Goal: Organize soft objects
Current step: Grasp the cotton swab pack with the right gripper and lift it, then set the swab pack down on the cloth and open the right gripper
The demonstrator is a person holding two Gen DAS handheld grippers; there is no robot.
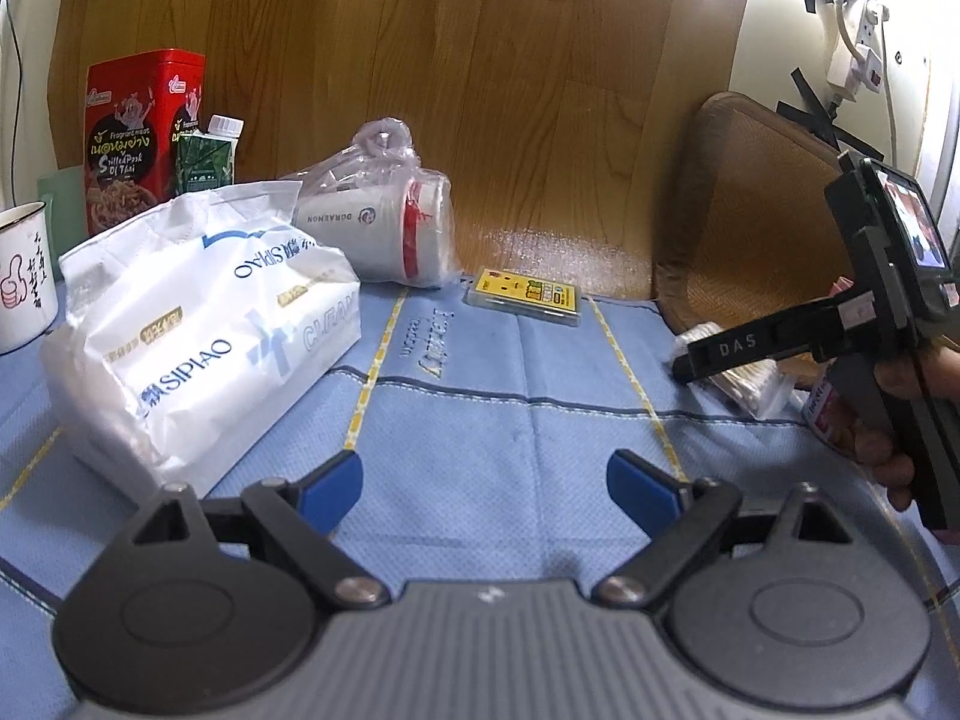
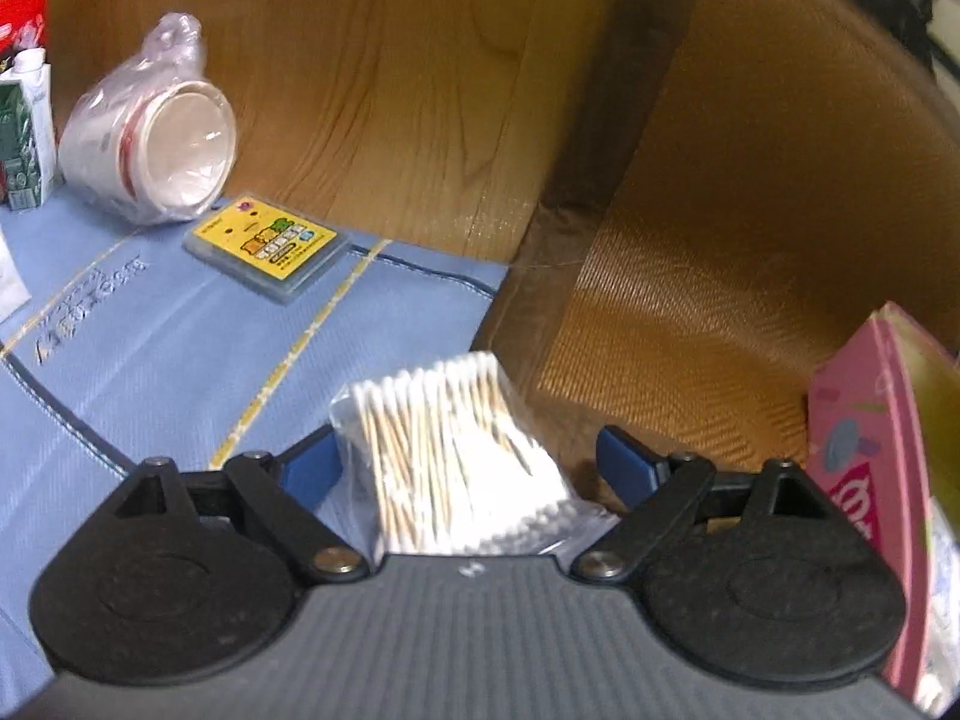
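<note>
A white SIPIAO tissue pack [image 1: 198,312] lies on the blue cloth [image 1: 480,408] at the left. My left gripper [image 1: 483,483] is open and empty, low over the cloth just right of the pack. A clear bag of cotton swabs [image 2: 456,456] lies at the cloth's right edge, between the open jaws of my right gripper [image 2: 471,468]. The jaws stand wide on either side of the bag. The right gripper [image 1: 684,366] also shows in the left wrist view, over the swab bag [image 1: 750,384].
A bagged stack of paper cups [image 1: 384,222] and a yellow card case [image 1: 525,297] lie at the back of the cloth. A red tin [image 1: 144,132], a green carton [image 1: 207,156] and a white mug [image 1: 21,276] stand at the left. A woven mat [image 2: 750,240] and a pink box [image 2: 882,480] are at the right.
</note>
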